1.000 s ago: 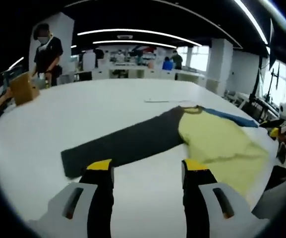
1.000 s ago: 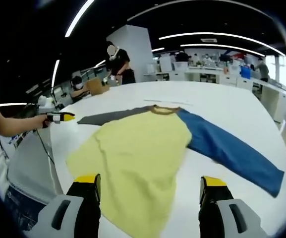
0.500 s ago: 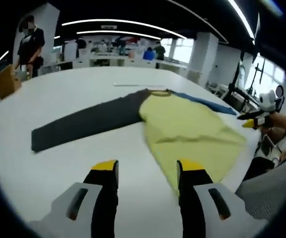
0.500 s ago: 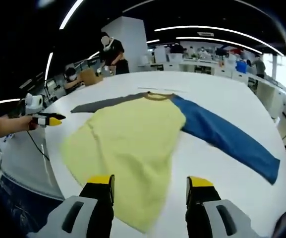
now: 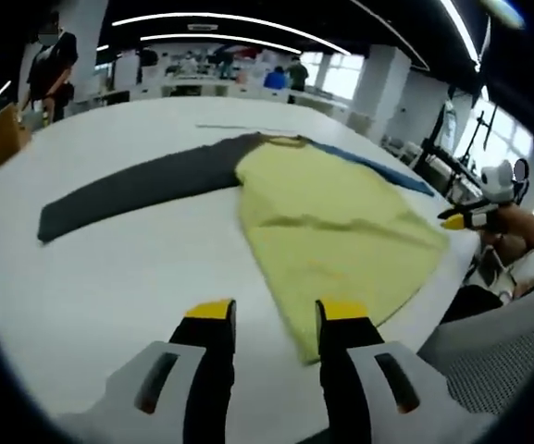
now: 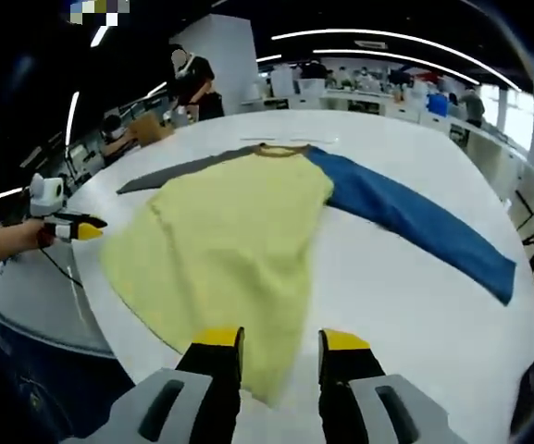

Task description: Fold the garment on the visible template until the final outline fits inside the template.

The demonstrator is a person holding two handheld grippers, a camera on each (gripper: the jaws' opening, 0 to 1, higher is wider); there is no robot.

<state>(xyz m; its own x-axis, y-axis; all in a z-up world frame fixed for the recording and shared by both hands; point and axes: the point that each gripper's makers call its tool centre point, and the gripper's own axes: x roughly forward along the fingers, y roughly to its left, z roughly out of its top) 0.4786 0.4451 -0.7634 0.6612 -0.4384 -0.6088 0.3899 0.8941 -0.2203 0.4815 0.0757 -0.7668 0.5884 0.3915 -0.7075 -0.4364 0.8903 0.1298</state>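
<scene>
A white table (image 5: 109, 277) carries the shirt (image 6: 229, 231) spread flat, yellow body near the front edge, grey sleeve (image 5: 137, 185) stretching left, blue sleeve (image 6: 415, 222) right. The left gripper (image 5: 268, 316) and right gripper (image 6: 279, 340) hover above its near hem, jaws narrowly parted, holding nothing.

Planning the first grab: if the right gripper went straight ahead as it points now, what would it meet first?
Probably the yellow shirt body's near hem, just ahead of the right gripper; depth is uncertain.
</scene>
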